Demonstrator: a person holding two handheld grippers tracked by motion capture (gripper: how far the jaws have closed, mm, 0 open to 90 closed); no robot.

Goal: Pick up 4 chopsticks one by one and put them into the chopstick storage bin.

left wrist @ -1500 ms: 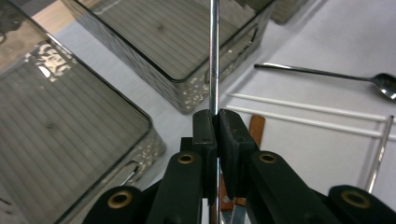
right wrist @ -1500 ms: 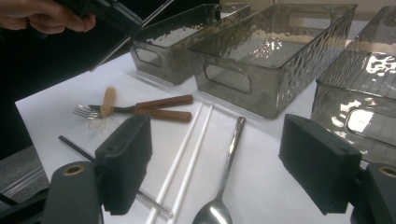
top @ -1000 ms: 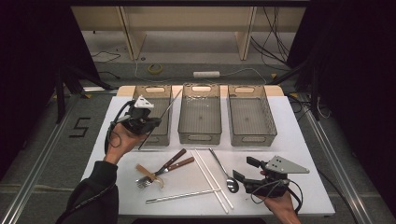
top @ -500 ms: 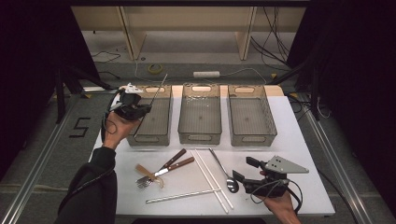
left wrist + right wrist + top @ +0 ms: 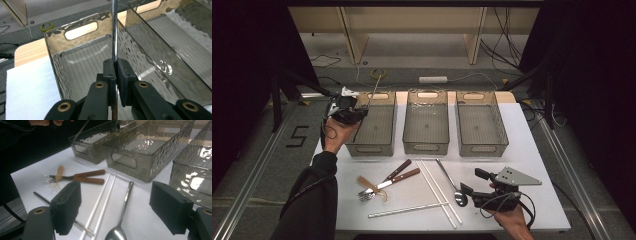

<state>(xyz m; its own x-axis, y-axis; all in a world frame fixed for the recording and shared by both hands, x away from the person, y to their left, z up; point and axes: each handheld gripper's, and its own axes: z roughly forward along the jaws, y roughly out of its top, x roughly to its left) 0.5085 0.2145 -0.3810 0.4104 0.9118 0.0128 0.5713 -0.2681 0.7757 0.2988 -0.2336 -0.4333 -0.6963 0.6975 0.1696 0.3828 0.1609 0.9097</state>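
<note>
My left gripper [image 5: 361, 111] hovers over the far left corner of the left smoky bin [image 5: 372, 145], shut on a thin metal rod [image 5: 371, 92]. In the left gripper view the jaws [image 5: 115, 63] pinch that rod [image 5: 114, 30], which rises upright in front of the bin's handle wall [image 5: 82, 30]. At the table's front right, my right gripper [image 5: 469, 184] rests open with nothing between its pads. In the right gripper view its jaws [image 5: 117, 206] stand wide apart above a steel spoon [image 5: 123, 207].
The middle bin [image 5: 426, 145] and right bin [image 5: 481, 146] stand beside the left one. On the white table lie two wood-handled utensils [image 5: 398, 175], a fork [image 5: 364, 195], a spoon [image 5: 453, 184], two white straws [image 5: 439, 192] and another long rod [image 5: 407, 209].
My left hand has carried the rod leftward and farther back, from above the left bin's front to its far left corner. The right gripper has stayed put.
</note>
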